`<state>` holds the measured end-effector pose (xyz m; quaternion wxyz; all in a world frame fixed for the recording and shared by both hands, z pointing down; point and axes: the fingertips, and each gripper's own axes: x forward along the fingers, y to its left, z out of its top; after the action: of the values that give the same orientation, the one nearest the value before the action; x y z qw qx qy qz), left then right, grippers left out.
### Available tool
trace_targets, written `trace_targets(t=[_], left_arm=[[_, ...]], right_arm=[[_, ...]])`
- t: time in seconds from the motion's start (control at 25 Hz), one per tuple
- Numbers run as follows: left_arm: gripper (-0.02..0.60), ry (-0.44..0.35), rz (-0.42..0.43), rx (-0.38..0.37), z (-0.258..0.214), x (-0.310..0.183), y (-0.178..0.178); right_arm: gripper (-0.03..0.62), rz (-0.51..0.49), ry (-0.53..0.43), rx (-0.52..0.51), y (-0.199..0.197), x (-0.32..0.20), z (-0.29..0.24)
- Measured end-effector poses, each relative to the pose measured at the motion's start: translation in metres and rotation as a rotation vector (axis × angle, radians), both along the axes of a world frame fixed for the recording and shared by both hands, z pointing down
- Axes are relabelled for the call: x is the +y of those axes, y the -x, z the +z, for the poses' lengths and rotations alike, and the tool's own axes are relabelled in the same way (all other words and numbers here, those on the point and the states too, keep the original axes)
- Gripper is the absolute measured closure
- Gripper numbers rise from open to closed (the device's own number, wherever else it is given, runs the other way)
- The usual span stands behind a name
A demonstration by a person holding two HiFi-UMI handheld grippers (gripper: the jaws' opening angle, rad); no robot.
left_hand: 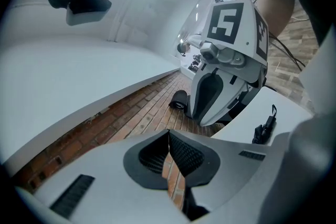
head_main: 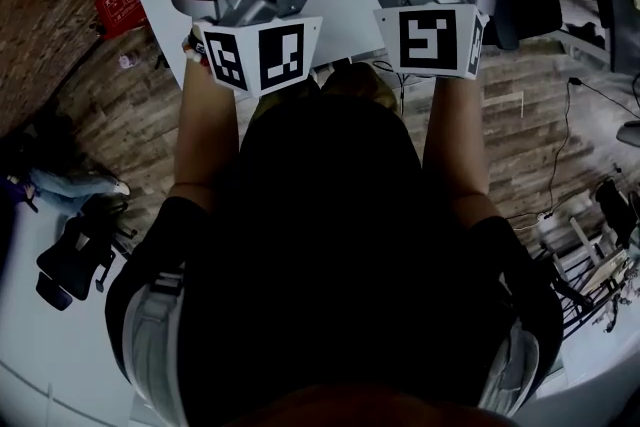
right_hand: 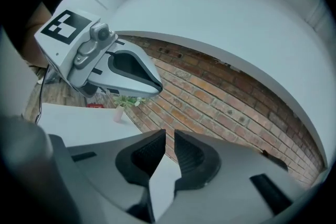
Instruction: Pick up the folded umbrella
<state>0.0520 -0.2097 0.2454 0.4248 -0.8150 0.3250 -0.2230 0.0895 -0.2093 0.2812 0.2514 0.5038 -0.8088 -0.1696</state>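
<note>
1. While looking down in the head view, can't make out either set of jaw tips: cut off at the top edge, with most of the desk (head_main: 345, 10) hidden behind both tools.
2. Found left hand-held gripper (left_hand: 169, 135) closed tip to tip, gripping nothing.
3. Found right hand-held gripper (right_hand: 169, 136) parted by a thin slit only, nothing in it.
4. Spotted folded umbrella (left_hand: 264, 127) only in the left gripper view: small black shape with strap loop, lying on the desk, apart from both grippers; too small for detail.
</note>
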Motion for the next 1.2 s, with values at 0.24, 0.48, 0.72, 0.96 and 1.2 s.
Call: trace_targets(t=[0.24,0.48,0.72,0.96,1.2], left_arm=[[0.568,0.003,-0.054,-0.021,0.005,-0.004,-0.006],[0.568,0.019,-0.103,-0.004,0.011,-0.006,-0.005],[0.568,0.04,-0.112,0.008,0.024,-0.009,0.002],[0.568,0.07,-0.114,0.012,0.036,-0.015,0.01],[0.568,0.105,-0.111,0.018,0.045,-0.021,0.019]], right_arm=[[0.456,-0.046,0.046,-0.01,-0.004,-0.007,0.017],[0.415,-0.093,0.077,-0.027,-0.002,-0.012,0.033],[0.369,-0.093,0.157,-0.061,0.002,-0.02,0.055],[0.32,-0.085,0.266,-0.063,0.007,-0.026,0.084],[0.275,-0.087,0.357,-0.031,0.015,-0.034,0.11]])
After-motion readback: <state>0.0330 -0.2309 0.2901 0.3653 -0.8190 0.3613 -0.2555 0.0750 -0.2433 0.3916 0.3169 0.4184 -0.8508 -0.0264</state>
